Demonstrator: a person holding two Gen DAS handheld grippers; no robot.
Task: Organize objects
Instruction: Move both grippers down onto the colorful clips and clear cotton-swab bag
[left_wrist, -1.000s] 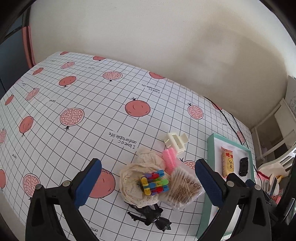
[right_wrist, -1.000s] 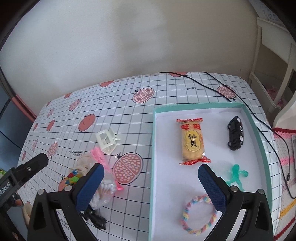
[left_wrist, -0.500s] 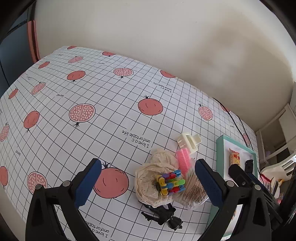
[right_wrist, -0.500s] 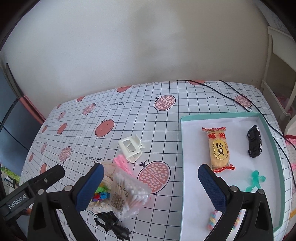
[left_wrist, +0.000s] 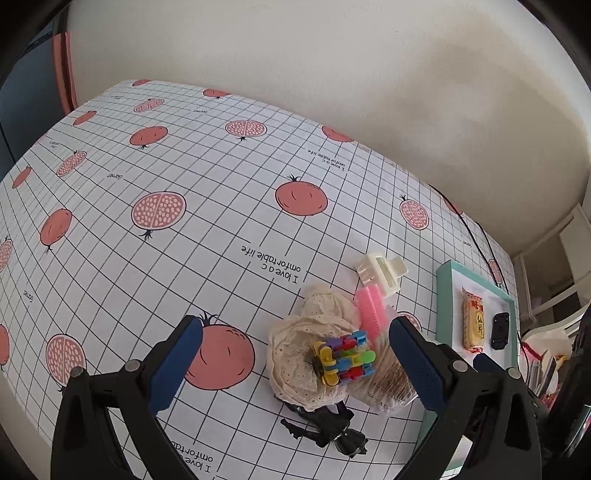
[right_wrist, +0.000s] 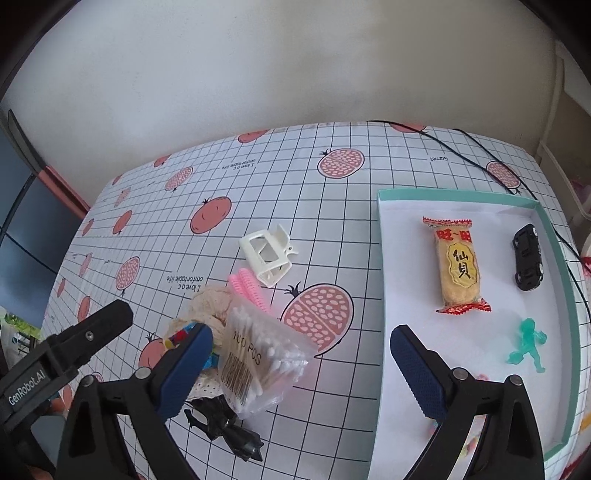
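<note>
Pile: a bag of cotton swabs (right_wrist: 258, 363), a cream lace scrunchie (left_wrist: 306, 354), a bundle of coloured clips (left_wrist: 345, 356), a pink comb (left_wrist: 371, 314), a white hair claw (right_wrist: 267, 256) and a black toy figure (right_wrist: 225, 430) lie heaped together on the counter (left_wrist: 147, 258), just left of the box; these look like the things yet to be sorted.
Box: the teal-rimmed tray (right_wrist: 380, 258) holds a rice cracker packet (right_wrist: 458, 264), a black toy car (right_wrist: 528, 256) and a green plastic figure (right_wrist: 528, 347), spread well apart, likely so each stays easy to see.
Right gripper (right_wrist: 301, 371): released, jaws wide and holding nothing; it hovers over the gap between pile and box, its left pad above the swab bag, seemingly lining up a pick.
Left gripper (left_wrist: 291, 363): released, empty, jaws spanning the scrunchie and clips from above.
Judgement: sorting is partly done; the overlapping pile may drag neighbours along when one item is lifted.
</note>
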